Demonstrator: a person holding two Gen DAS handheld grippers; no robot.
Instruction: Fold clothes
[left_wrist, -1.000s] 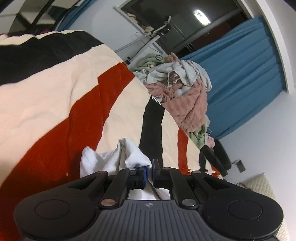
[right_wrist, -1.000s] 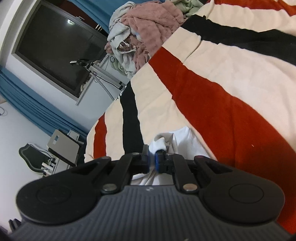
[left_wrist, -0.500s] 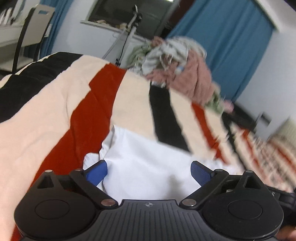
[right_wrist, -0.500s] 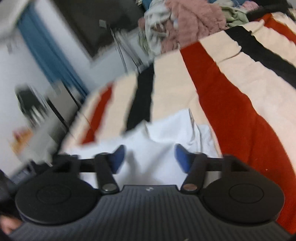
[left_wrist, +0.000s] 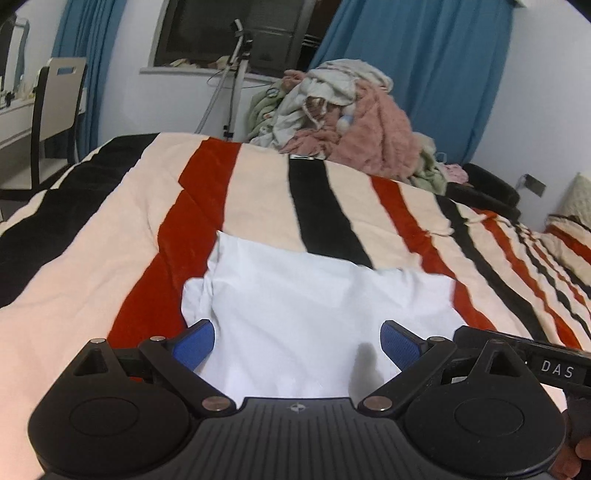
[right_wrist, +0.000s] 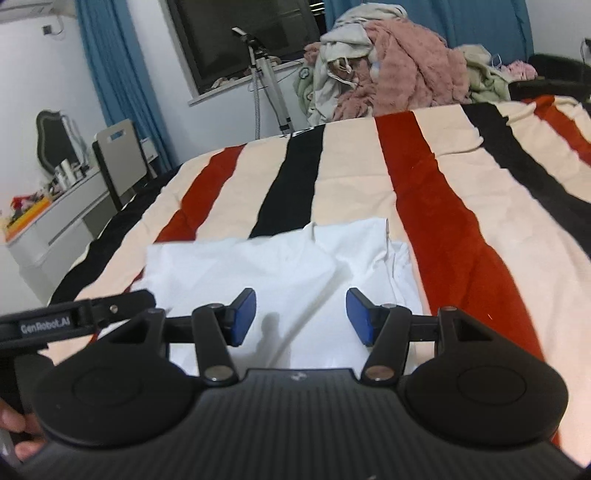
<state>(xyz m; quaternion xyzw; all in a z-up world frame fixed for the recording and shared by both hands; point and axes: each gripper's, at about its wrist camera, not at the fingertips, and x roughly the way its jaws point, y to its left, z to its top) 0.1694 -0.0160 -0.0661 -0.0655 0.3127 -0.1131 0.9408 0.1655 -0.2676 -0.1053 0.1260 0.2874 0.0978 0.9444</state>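
One white garment (left_wrist: 310, 314), probably a T-shirt, lies flat on the striped blanket (left_wrist: 110, 258), already doubled into a rough rectangle whose long axis runs left to right across both views. It sits directly ahead of and just below both grippers. The left gripper (left_wrist: 297, 343) hovers over its near edge with blue pads spread wide and nothing between them; the right gripper (right_wrist: 301, 315) hangs beside it, jaws likewise apart and empty, a raised crease running diagonally between its fingers. Each tool is nearest its own end of the cloth, so a further fold would likely mean each pinching its own near corner.

The fabric looks thin, smooth and limp, with a loose flap at the left end and layered edges at the right. The blanket is plush, banded in cream, red and black. Beyond the bed's far edge rises a pile of unfolded laundry (left_wrist: 351, 122), pink fleece uppermost, before blue curtains (left_wrist: 424, 66).
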